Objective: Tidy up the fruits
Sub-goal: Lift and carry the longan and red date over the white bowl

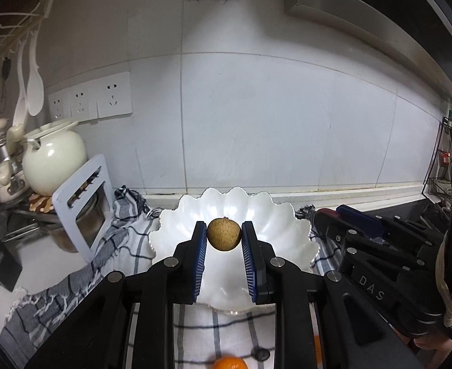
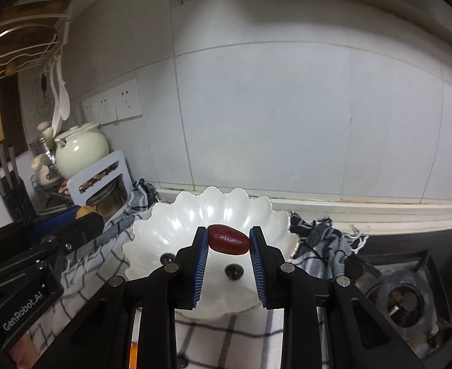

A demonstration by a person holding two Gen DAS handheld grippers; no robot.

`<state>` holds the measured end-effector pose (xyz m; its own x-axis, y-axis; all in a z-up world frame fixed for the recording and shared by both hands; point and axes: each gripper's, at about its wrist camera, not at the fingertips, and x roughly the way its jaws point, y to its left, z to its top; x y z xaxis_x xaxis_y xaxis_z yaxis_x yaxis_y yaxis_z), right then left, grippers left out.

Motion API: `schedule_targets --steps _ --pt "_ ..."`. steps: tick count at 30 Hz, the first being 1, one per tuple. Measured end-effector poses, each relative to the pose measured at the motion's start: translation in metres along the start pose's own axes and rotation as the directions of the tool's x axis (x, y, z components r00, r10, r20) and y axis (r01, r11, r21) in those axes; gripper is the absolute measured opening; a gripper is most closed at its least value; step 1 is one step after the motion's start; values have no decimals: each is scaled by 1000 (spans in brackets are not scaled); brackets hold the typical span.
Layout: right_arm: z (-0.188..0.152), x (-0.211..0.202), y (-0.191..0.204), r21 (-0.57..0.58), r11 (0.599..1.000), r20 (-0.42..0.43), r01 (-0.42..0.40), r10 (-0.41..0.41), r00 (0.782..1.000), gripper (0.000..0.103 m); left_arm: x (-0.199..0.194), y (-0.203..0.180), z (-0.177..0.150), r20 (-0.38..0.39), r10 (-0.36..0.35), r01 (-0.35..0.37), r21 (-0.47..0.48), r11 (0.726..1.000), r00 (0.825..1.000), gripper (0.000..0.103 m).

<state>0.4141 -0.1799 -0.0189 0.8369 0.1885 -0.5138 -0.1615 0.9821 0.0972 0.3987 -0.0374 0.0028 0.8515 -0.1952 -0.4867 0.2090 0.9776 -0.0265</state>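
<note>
Left wrist view: a round brown fruit (image 1: 224, 234) sits pinched between the blue pads of the left gripper (image 1: 224, 236), up in the air over a white bowl (image 1: 275, 215). Right wrist view: the right gripper (image 2: 229, 241) squeezes a dark red date (image 2: 229, 240) over the same bowl (image 2: 176, 218). Two small dark fruits (image 2: 234, 271) lie inside the bowl. It stands on a checked cloth (image 1: 115, 240) by the tiled wall. An orange (image 1: 229, 363) lies on the cloth near the left gripper
</note>
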Motion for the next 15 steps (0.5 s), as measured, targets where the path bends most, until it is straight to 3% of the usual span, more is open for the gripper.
schedule_targets --steps 15 --pt "27 60 -5 -58 997 -69 50 -54 996 29 69 17 26 -90 27 -28 -12 1000 996 24"
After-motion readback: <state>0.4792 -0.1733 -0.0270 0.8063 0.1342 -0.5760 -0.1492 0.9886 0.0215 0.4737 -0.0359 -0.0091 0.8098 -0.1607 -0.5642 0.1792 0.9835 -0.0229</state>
